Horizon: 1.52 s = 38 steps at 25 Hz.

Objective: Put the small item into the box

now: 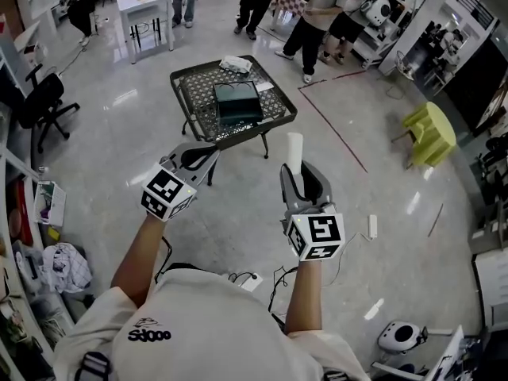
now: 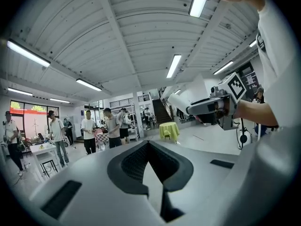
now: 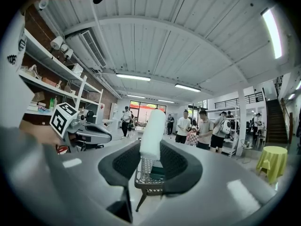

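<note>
- Jaws of my right gripper (image 1: pixel 298 175) pinch a white roll (image 1: pixel 294 151), which stands upright above them.
- My left gripper (image 1: pixel 202 155) is pressed together with nothing in it.
- I see the dark green box (image 1: pixel 238 101) on the mesh table (image 1: pixel 190 94), well ahead of both grippers.

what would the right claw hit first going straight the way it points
Probably the black mesh table with the dark green box; the way there looks free. The white roll in the right claw would arrive first, or pass above.
</note>
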Tool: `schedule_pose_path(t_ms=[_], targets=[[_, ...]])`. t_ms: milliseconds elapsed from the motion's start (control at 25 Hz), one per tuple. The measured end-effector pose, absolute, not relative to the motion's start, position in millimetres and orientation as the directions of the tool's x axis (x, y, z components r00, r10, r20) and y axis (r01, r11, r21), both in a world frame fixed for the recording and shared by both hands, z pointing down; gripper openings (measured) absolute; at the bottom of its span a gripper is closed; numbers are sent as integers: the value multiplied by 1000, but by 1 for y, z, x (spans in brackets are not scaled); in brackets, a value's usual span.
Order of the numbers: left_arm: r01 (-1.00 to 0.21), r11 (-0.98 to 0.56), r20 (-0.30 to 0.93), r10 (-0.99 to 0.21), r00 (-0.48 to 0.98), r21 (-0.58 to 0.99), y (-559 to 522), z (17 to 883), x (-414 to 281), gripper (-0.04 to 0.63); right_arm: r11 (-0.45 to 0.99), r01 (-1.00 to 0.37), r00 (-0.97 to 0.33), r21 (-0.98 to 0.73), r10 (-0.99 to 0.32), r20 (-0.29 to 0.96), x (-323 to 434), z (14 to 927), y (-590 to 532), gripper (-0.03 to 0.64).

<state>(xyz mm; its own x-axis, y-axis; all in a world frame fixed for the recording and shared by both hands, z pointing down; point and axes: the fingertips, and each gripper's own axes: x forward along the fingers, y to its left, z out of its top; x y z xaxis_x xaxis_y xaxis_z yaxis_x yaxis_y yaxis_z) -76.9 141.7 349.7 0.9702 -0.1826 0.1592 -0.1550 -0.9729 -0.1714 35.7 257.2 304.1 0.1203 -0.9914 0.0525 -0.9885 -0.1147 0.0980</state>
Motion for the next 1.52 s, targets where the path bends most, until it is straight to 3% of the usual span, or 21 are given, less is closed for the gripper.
schedule_pose_path(t_ms=[240,680,1520], targets=[[-176,-970,164,-203,965,-169,155,354,-72,6,-133,-986,141,102,-987,78,55,311,268,137],[-196,-964,185,-229,956,-177,143,368,-64,5,-23,-998,27,53,-998,63,44,318,251,137],[-154,-971,207,-191,959,-181,-46,378,7,6,-40,-996,48,82,-994,98,102,328,64,138]])
